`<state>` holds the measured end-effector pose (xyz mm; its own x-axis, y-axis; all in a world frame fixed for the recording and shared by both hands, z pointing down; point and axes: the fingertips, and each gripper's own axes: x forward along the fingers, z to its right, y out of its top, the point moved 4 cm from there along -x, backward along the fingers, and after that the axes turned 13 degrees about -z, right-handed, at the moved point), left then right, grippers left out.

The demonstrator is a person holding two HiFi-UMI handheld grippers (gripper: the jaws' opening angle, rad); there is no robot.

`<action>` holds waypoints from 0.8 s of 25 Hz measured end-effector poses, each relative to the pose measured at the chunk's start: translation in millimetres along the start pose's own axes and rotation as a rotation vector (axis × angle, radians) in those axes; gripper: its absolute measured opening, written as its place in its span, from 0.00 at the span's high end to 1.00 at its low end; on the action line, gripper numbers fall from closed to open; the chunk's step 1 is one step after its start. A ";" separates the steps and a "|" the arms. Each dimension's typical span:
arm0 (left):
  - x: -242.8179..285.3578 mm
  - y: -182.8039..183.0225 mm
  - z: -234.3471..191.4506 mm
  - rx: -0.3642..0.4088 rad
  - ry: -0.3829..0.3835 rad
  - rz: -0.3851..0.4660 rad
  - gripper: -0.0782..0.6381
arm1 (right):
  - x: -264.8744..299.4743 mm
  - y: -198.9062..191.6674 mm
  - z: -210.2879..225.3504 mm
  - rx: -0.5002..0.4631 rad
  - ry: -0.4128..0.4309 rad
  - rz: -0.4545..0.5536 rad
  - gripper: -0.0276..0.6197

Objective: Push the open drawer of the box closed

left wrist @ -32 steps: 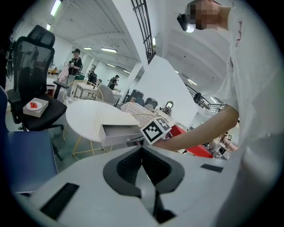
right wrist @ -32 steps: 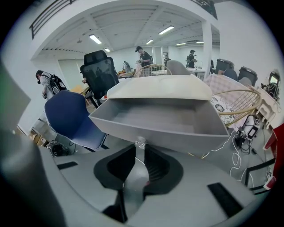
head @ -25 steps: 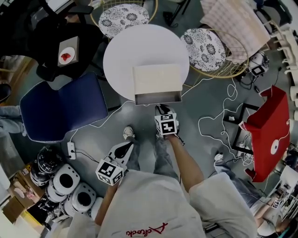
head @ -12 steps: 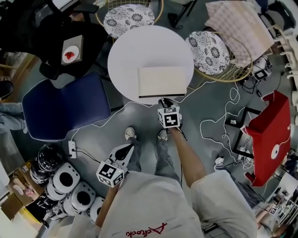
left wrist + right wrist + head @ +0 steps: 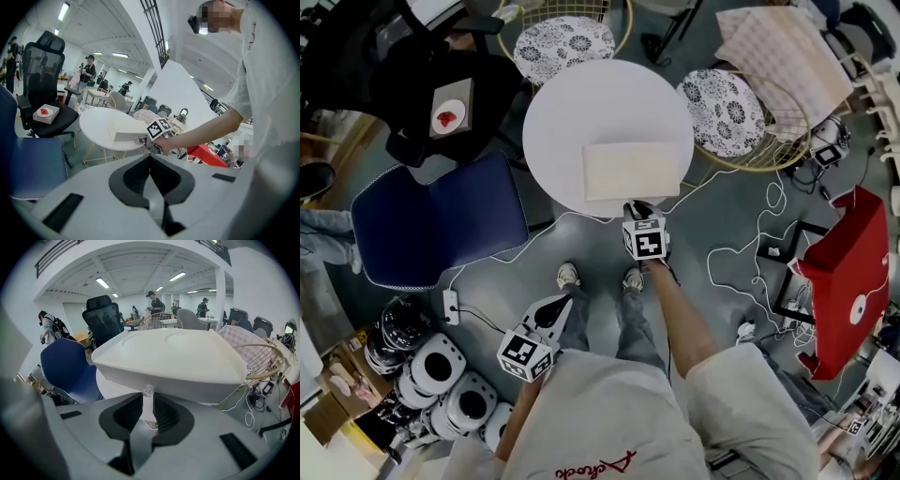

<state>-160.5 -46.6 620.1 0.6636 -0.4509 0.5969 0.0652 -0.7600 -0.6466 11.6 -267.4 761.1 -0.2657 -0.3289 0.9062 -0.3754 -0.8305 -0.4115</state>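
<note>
A cream box [image 5: 631,170] sits near the front edge of the round white table [image 5: 572,103], its drawer flush with the box front. My right gripper [image 5: 636,208] is at that front, and its fingertips [image 5: 140,398] close on the small clear drawer knob [image 5: 148,390] under the box [image 5: 173,357]. My left gripper [image 5: 558,302] hangs low by the person's legs, well short of the table, shut and holding nothing. The left gripper view shows its own tips [image 5: 150,157] together, with the box [image 5: 124,131] and the right gripper [image 5: 139,140] beyond them.
A blue chair [image 5: 441,220] stands left of the table, a black office chair [image 5: 441,84] behind it. Two wire stools with patterned cushions [image 5: 562,39] [image 5: 722,98] flank the table's far side. White cables [image 5: 741,244] and a red object [image 5: 844,272] lie on the floor at right. White appliances [image 5: 441,375] cluster lower left.
The drawer, open a second ago, has slid fully into the box. My right gripper moved toward the table with it. The left gripper stayed put.
</note>
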 end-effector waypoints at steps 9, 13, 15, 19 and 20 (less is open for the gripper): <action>1.6 5.2 3.0 0.031 -0.015 0.008 0.87 | -12.8 -22.1 -2.0 0.037 0.019 -0.007 0.84; 6.9 12.9 10.0 0.060 -0.034 0.015 0.87 | -33.6 -31.8 -10.5 0.034 0.026 0.020 0.84; 9.9 18.5 14.8 0.079 -0.044 0.023 0.87 | -46.2 -35.4 -15.9 0.029 0.034 0.044 0.84; 17.2 32.1 24.2 0.126 -0.066 0.038 0.87 | -75.7 -35.7 -26.7 -0.014 0.035 0.112 0.86; 19.0 35.5 27.3 0.138 -0.072 0.043 0.87 | -84.5 -35.6 -28.4 -0.022 0.030 0.130 0.87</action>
<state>-125.2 -69.3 595.5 0.7190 -0.4434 0.5351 0.1338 -0.6673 -0.7327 22.2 -197.3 696.4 -0.3396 -0.4194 0.8419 -0.3555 -0.7714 -0.5277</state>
